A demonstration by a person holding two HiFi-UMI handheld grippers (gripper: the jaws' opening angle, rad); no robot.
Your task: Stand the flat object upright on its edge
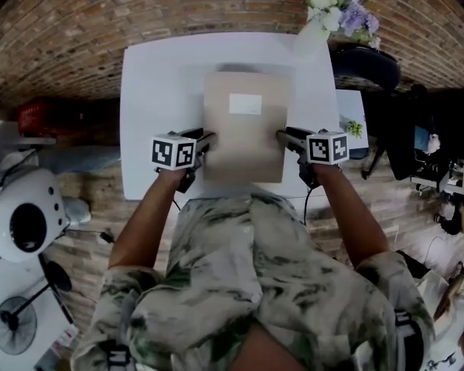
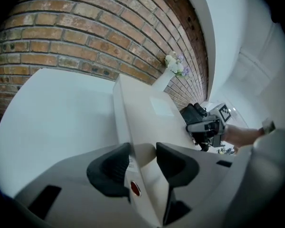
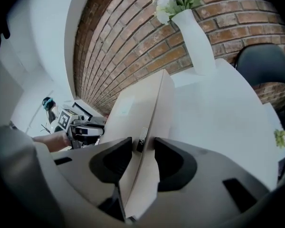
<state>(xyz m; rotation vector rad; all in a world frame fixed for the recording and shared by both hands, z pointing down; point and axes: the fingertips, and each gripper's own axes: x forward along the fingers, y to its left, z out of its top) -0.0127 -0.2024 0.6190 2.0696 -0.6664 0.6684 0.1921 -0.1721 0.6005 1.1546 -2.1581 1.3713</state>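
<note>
Left gripper (image 2: 142, 156): the jaws pinch the left side edge of the flat cardboard box (image 1: 243, 130), one pad under it, one on its top face. Right gripper (image 3: 143, 156) mirrors that, its jaws clamped on the right side edge. Both grips sit close to the box's near end, and that looks deliberate: hold the near corners and the far edge can serve as the hinge while the box swings up. The box lies in the middle of the table (image 1: 151, 83), long axis running from near edge to far edge, white label (image 1: 245, 103) facing up. I cannot tell whether the near end has left the surface. A vase of flowers (image 1: 334, 10) stands at the far right corner, well clear.
</note>
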